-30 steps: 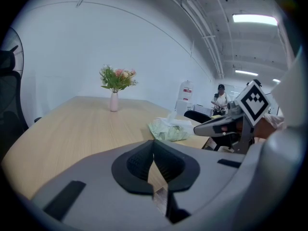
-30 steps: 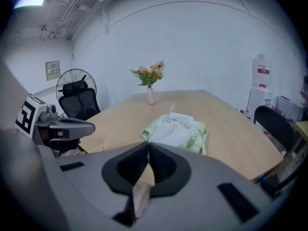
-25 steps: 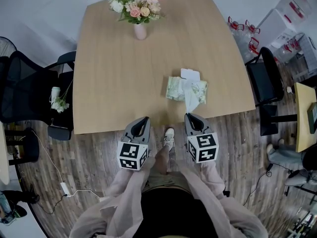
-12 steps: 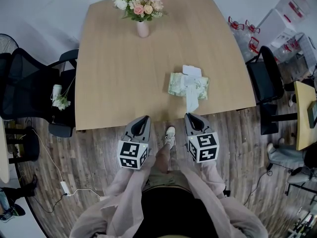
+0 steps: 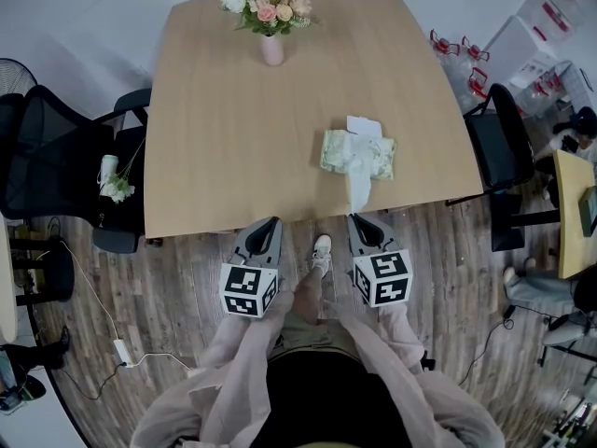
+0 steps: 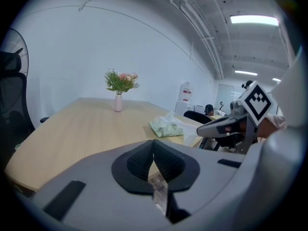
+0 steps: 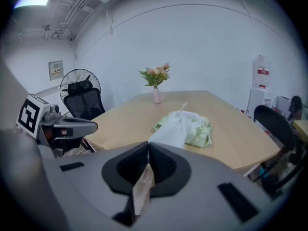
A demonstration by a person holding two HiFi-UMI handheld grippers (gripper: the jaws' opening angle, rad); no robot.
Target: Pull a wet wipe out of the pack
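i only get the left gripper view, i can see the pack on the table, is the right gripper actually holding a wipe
observer: Yes. The right gripper view shows the right gripper shut on the end of the wet wipe.
operator: is it free of the pack
observer: No. In the head view the wipe is stretched from the top opening of the pack toward the near edge of the table, and its far end is inside the pack.
operator: lid in the way
observer: No. The head view shows the white lid flap folded open on the pack's far side, away from the wipe.
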